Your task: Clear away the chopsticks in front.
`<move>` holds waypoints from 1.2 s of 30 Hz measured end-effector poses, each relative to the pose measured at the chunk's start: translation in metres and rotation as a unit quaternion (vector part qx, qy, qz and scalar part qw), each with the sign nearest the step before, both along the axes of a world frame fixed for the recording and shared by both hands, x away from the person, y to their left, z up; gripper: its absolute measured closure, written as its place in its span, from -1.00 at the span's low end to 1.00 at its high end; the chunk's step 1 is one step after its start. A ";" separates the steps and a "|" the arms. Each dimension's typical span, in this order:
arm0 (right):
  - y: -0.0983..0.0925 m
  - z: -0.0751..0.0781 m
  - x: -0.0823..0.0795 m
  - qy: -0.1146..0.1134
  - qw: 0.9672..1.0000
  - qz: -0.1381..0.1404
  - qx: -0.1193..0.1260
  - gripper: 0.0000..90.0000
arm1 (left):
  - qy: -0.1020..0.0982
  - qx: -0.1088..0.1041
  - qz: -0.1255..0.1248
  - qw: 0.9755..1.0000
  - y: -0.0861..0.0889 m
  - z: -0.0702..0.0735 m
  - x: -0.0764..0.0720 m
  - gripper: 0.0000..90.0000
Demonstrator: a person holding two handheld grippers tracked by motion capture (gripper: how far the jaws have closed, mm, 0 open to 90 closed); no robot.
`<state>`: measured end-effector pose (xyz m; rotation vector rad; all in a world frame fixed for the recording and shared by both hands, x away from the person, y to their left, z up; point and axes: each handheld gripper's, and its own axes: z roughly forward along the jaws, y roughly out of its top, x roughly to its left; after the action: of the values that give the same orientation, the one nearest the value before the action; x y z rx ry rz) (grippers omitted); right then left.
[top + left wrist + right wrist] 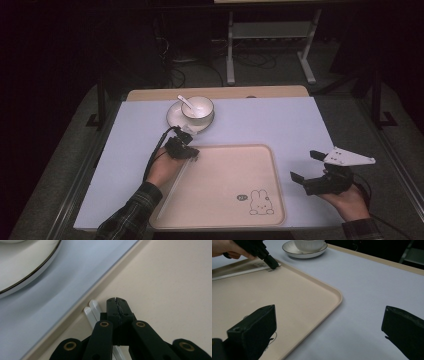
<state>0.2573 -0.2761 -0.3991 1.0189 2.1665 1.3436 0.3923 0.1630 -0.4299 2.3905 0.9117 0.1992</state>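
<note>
left gripper [116, 300] jaws clenched, empty, beside white chopsticks [92, 311] at beige plastic tray [225, 170]'s far-left corner. right gripper [307, 167] released, idle off tray's right edge. next, probably: reopen, straddle chopsticks.

Table top [280, 120] is a pale lavender-blue with a light wood edge along the far side. The tray [225, 175] is a peachy beige with a little line-drawn bunny [261, 202] in one corner. Bowl [198, 107], spoon [186, 102] and chopsticks [93, 311] are all white, and the saucer [292, 251] is white too, with a thin dark rim line. Both grippers are black, left gripper [116, 301] with brass-coloured rivets, right gripper [306, 167] with a grey plate on top. Sleeves [127, 215] are a dark green plaid.
</note>
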 end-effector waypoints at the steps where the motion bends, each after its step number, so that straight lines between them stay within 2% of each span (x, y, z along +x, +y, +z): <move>1: 0.000 0.000 0.000 0.000 1.000 0.000 0.000 -1.00 | 0.001 -0.001 0.003 1.000 0.003 0.000 -0.001 1.00; 11: 0.000 0.000 0.000 0.000 1.000 0.000 -0.001 -1.00 | 0.007 0.001 0.004 1.000 0.023 0.001 -0.017 1.00; 16: 0.000 0.000 0.000 -0.001 1.000 -0.001 -0.001 -1.00 | 0.020 -0.015 -0.012 1.000 0.025 0.001 -0.037 1.00; 19: 0.000 0.001 -0.001 -0.002 1.000 0.000 -0.001 -1.00 | 0.027 -0.012 -0.028 0.999 0.023 0.002 -0.053 1.00; 22: 0.000 0.001 -0.001 -0.002 1.000 -0.001 -0.001 -1.00 | 0.023 -0.004 -0.034 0.999 0.026 0.002 -0.067 1.00; 30: 0.001 0.001 -0.001 -0.001 1.000 0.000 -0.003 -1.00 | 0.025 -0.014 -0.011 1.000 0.044 0.001 -0.075 1.00; 36: 0.001 0.001 -0.001 -0.002 1.000 0.000 -0.003 -1.00 | 0.025 -0.012 0.002 1.000 0.055 0.002 -0.076 1.00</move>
<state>0.2566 -0.2749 -0.3982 1.0131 2.1674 1.3367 0.3160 0.2179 -0.4283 2.3813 0.9366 0.1309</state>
